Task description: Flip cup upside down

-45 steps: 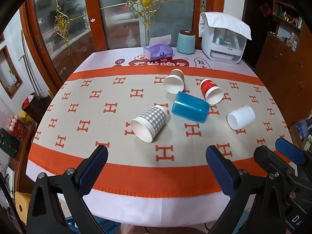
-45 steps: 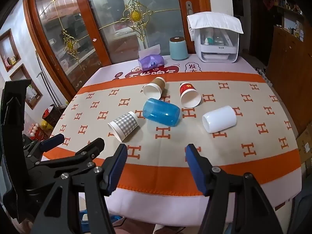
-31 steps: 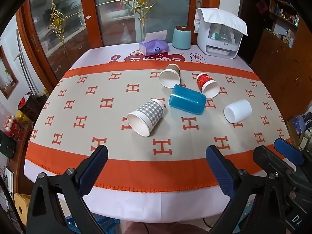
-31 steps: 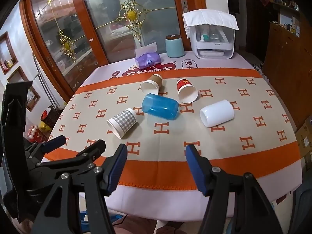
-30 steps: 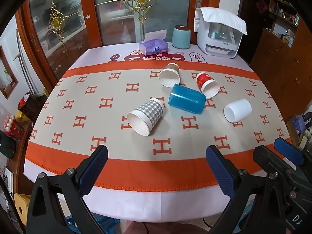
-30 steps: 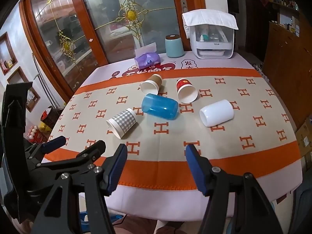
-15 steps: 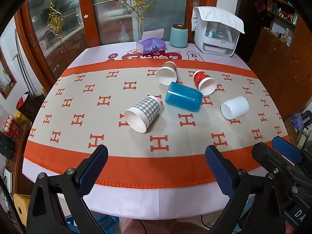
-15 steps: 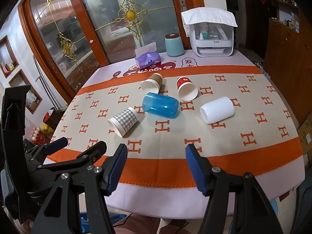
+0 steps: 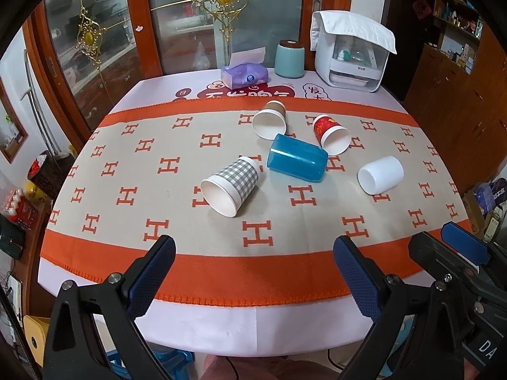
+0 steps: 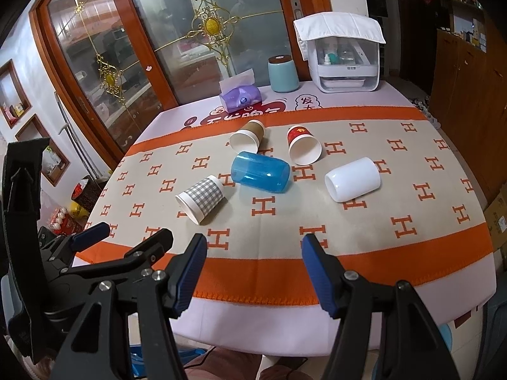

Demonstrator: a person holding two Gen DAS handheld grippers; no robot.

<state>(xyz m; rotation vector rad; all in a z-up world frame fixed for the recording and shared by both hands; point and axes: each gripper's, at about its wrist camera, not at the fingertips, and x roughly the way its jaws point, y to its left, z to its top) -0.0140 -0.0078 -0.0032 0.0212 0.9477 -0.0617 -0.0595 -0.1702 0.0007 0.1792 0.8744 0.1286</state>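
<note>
Both tongs spread wide, empty, held above near table edge. Left gripper [image 9: 253,272]; right gripper [image 10: 253,262] just beside it. Five cups on their sides mid-tablecloth [image 9: 126,164], well ahead of both: grey checked paper cup [image 9: 230,185] nearest, blue plastic cup [image 9: 297,161] touching its base, brown paper cup [image 9: 270,119], red paper cup [image 9: 331,133], white cup [image 9: 380,174] apart toward right. No contact.
</note>
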